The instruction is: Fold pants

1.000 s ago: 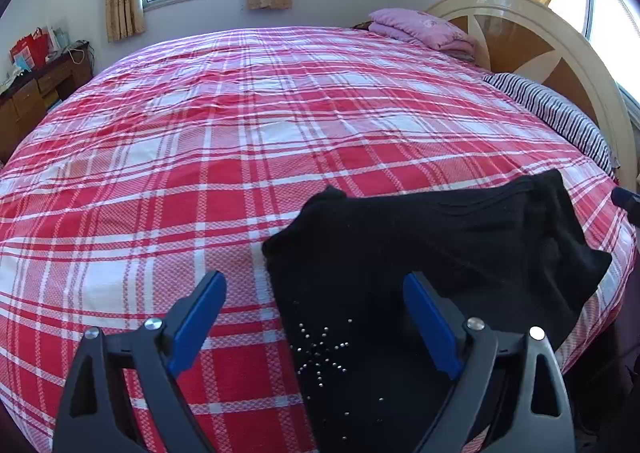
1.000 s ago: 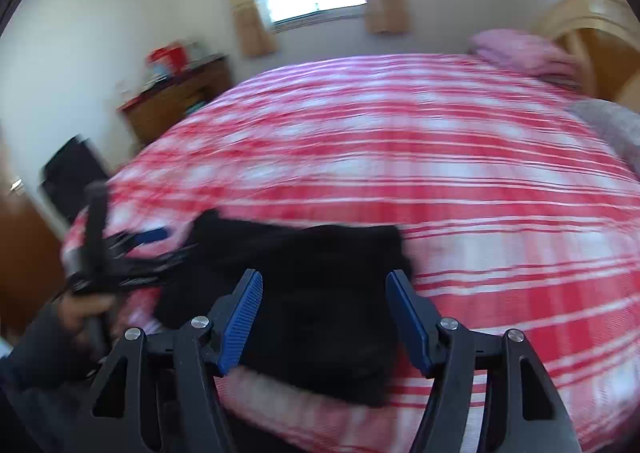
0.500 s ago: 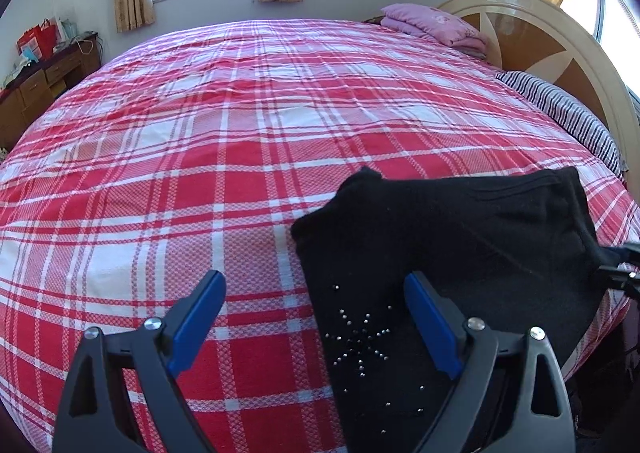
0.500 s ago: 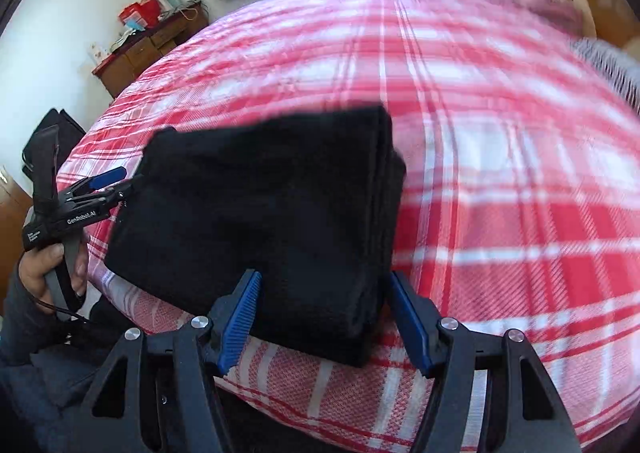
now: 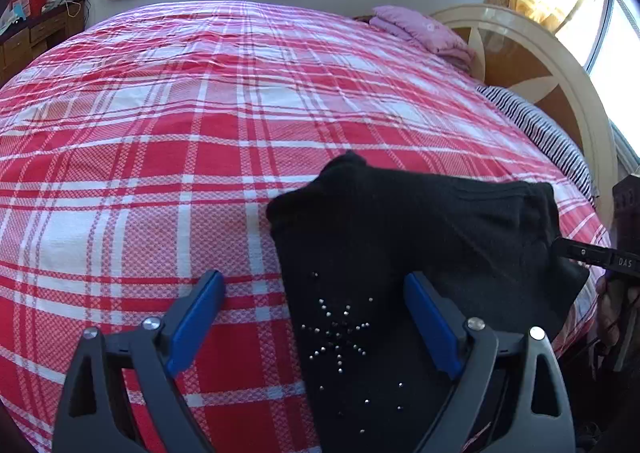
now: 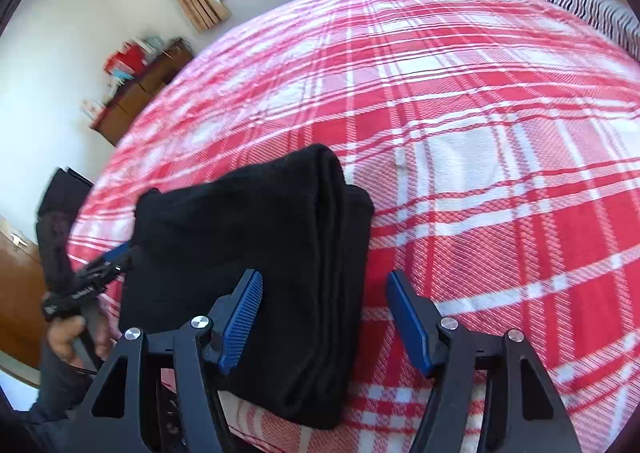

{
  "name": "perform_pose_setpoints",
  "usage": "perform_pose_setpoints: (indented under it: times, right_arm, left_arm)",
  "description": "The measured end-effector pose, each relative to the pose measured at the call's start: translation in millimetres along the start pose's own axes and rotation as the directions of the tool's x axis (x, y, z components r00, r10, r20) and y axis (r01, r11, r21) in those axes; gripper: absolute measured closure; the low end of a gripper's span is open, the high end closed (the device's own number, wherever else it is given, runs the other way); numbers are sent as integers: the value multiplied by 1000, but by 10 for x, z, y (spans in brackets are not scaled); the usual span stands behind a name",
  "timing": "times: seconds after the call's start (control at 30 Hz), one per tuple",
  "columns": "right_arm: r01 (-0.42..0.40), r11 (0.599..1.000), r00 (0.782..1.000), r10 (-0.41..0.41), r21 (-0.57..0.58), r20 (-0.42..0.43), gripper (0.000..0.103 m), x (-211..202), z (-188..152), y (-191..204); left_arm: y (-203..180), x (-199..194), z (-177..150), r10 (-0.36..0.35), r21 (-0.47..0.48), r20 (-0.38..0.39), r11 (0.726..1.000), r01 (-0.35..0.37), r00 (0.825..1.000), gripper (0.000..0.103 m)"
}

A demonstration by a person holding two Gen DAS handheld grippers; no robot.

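Black studded pants (image 5: 400,253), red-white plaid bedspread (image 5: 180,133), pink quilt (image 5: 424,31), blue-padded tools

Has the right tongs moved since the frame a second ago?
Yes. The right tongs has come down and closer to the folded black pants, which now look larger against the red plaid bedspread.

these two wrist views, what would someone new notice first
The big red plaid bedspread fills both views. Near its front edge lies a folded stack of black pants, with a starburst of small studs on the part by the left gripper. Both the left gripper and the right gripper hang open over the pants, one at each end of the stack.
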State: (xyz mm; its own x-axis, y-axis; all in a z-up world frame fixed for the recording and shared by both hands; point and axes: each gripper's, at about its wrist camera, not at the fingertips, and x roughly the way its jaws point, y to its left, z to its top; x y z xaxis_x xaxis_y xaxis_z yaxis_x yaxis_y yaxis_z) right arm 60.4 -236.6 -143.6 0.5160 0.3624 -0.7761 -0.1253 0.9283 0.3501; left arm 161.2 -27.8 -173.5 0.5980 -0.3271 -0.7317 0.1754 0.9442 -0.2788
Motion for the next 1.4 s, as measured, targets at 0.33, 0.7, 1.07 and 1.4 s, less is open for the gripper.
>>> perform_pose_setpoints:
  times: [0.33, 0.7, 1.07, 1.4]
  right_arm:
    - [-104, 994, 995, 103, 16, 14, 58, 123, -28, 20]
    - [-163, 983, 985, 167, -89, 50, 76, -120, 157, 451]
    - [-215, 935, 975, 220, -283, -14, 77, 323, 1046, 1347]
    - [-360, 855, 933, 339, -373, -123, 77, 1326, 1645, 2312]
  left_arm:
    - [-22, 56, 46, -127, -16, 4, 992, 127, 992, 36]
    - [207, -34, 95, -286, -145, 4, 948, 283, 958, 91]
    - [860, -590, 366, -185, -217, 187, 950, 224, 965, 91]
    - [1656, -916, 470, 68, -322, 270, 946, 24, 960, 91]
